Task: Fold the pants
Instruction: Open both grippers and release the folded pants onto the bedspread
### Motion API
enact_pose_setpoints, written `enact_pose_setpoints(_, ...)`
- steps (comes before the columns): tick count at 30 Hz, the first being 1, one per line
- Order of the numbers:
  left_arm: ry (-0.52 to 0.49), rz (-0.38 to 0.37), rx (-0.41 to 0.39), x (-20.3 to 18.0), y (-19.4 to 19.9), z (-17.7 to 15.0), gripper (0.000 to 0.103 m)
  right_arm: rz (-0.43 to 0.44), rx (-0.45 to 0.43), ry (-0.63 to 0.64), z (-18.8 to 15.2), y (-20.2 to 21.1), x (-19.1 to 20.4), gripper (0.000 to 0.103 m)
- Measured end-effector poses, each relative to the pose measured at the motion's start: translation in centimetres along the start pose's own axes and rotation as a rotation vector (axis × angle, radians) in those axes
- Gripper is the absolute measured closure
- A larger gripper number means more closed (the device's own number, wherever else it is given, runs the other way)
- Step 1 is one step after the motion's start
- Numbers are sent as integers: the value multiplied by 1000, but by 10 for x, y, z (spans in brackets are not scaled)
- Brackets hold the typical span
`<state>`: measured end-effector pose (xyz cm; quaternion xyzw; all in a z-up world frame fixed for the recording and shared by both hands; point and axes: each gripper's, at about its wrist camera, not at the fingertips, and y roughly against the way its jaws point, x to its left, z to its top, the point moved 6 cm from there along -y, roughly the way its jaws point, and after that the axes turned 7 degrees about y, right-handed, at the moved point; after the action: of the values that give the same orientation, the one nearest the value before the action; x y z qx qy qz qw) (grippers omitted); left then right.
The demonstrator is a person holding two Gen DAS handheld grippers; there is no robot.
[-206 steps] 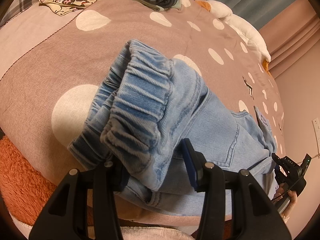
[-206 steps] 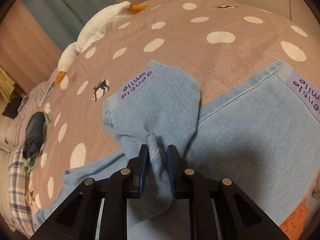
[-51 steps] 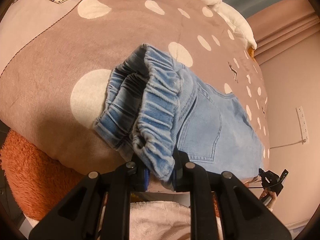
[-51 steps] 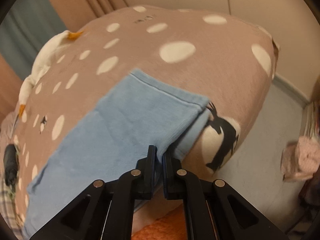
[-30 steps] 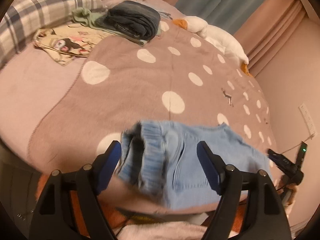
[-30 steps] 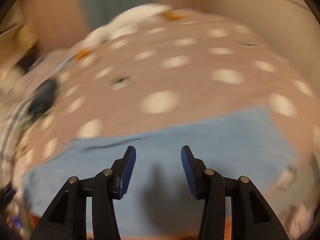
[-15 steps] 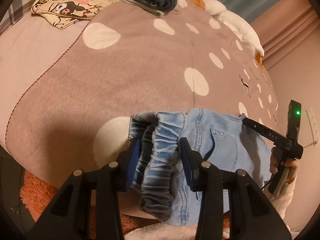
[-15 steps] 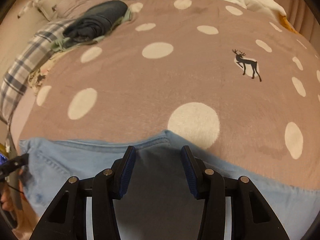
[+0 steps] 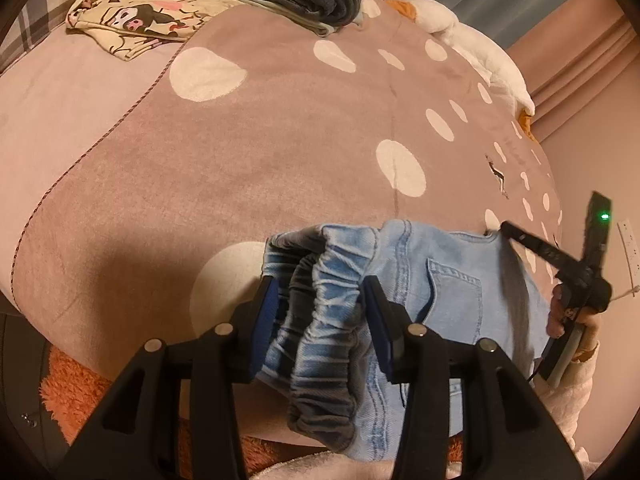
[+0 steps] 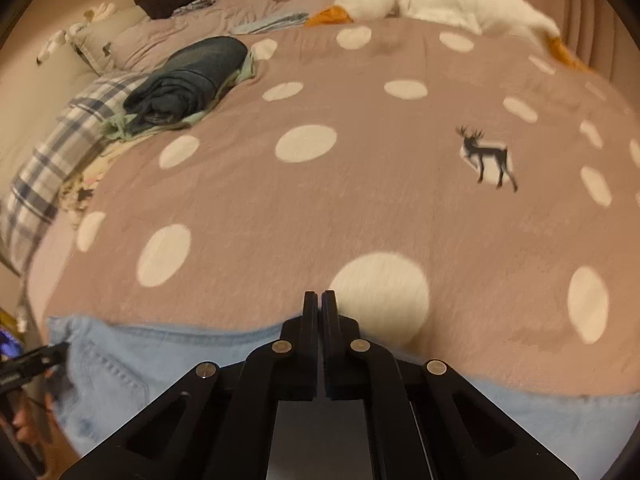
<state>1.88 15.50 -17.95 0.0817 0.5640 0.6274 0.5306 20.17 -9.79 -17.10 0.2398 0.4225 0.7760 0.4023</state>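
Jeans [image 9: 448,292] on near edge of blanket [image 9: 260,152]; L gripper [image 9: 322,312] parted round bunched waistband, not pinching; R gripper [image 10: 319,308] closed at far edge mid-jeans, cloth betw tips unclear.

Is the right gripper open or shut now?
Shut. In its own view the right gripper has its two fingers pressed together at the edge of the jeans; whether cloth is pinched cannot be told.

The pants [image 9: 440,292] are soft, faded light-blue denim, ribbed and gathered at the waistband [image 9: 324,320]; the spotted blanket [image 9: 280,140] is matt, fuzzy fleece; the left gripper [image 9: 320,312] is matt black plastic with blue pads [image 9: 266,312] and dull metal pins.
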Motion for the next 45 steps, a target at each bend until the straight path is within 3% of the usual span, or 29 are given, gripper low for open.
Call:
enact_pose_setpoints(2, 2, 28, -9, 2, -1, 0, 44, -13, 31, -5, -5, -15, -1, 101)
enact_pose_setpoints(13, 18, 48, -23, 4, -1, 0, 40, -55, -15, -52, -8, -16, -7, 101)
enact_pose_setpoints(17, -13, 70, -60, -7, 14, 1, 40, -64, -41, -69, -11, 0, -15, 101)
enact_pose_setpoints(18, -27, 83, -80, -12, 20, 1, 36, -54, -49, -89, -13, 9, -18, 99)
enact_pose_setpoints(19, -36, 93, -97, -16, 25, 1, 24, -49, -52, -103, -14, 15, -21, 96)
enact_pose_setpoints(20, -45, 107, -127, -21, 32, 2, 17, -52, -57, -120, -17, 22, -26, 86)
enact_pose_setpoints(21, -47, 111, -146, -25, 36, 3, 12, -64, -66, -140, -21, 31, -32, 66)
enact_pose_setpoints(23, -56, 99, -192, -38, 46, 4, 12, -104, -100, -182, -30, 48, -47, 39)
enact_pose_setpoints(25, -74, 56, -200, -54, 51, 1, 11, -153, -131, -234, -42, 68, -66, 36)
enact_pose_setpoints(30, -146, -45, -160, -101, 44, -18, 11, -198, -140, -345, -78, 99, -104, 36)
enact_pose_setpoints(36, -241, -119, -28, -149, 2, -53, 12, -266, -145, -478, -130, 124, -138, 36)
enact_pose_setpoints(39, -265, -116, 26, -158, -20, -67, 18, -295, -106, -507, -151, 122, -148, 36)
enact_pose_setpoints(45, -250, -33, 103, -149, -59, -84, 25, -305, -60, -548, -183, 118, -159, 36)
